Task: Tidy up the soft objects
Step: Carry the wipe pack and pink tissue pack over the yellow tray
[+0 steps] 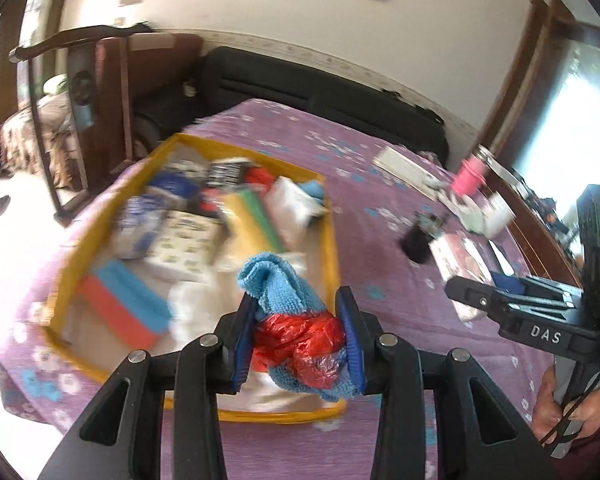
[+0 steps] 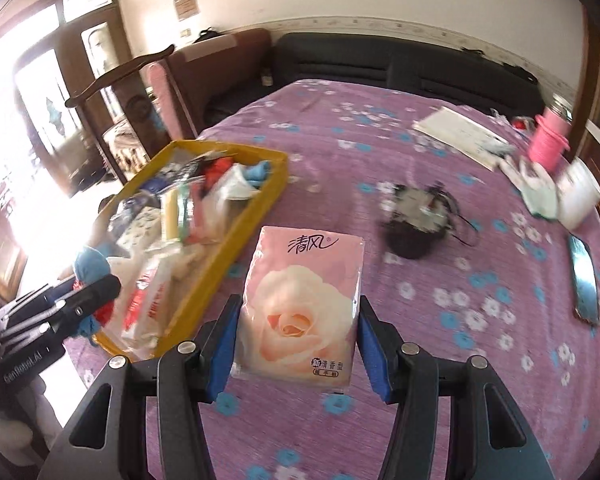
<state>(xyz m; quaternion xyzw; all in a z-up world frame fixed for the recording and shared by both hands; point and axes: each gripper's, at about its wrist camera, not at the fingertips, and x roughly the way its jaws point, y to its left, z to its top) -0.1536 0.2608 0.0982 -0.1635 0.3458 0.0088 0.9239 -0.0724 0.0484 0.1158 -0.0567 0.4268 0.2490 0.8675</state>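
Note:
My left gripper (image 1: 298, 336) is shut on a bundle of blue microfibre cloth (image 1: 278, 284) and crumpled red plastic bag (image 1: 304, 340), held over the near end of the yellow tray (image 1: 332, 240). My right gripper (image 2: 296, 332) is shut on a pink tissue pack (image 2: 300, 304) printed with a rose, held above the purple flowered tablecloth (image 2: 420, 280) just right of the yellow tray (image 2: 240, 248). The left gripper (image 2: 88, 304) with its bundle shows at the left of the right wrist view; the right gripper (image 1: 480, 300) shows at the right of the left wrist view.
The tray holds several packs, cloths, sponges and bags. On the cloth lie a black pouch (image 2: 416, 224), a pink-sleeved jar (image 2: 548, 140), a white cup (image 2: 580, 196), a white booklet (image 2: 456, 132) and a phone (image 2: 584, 280). A dark sofa (image 2: 400, 64) stands behind the table.

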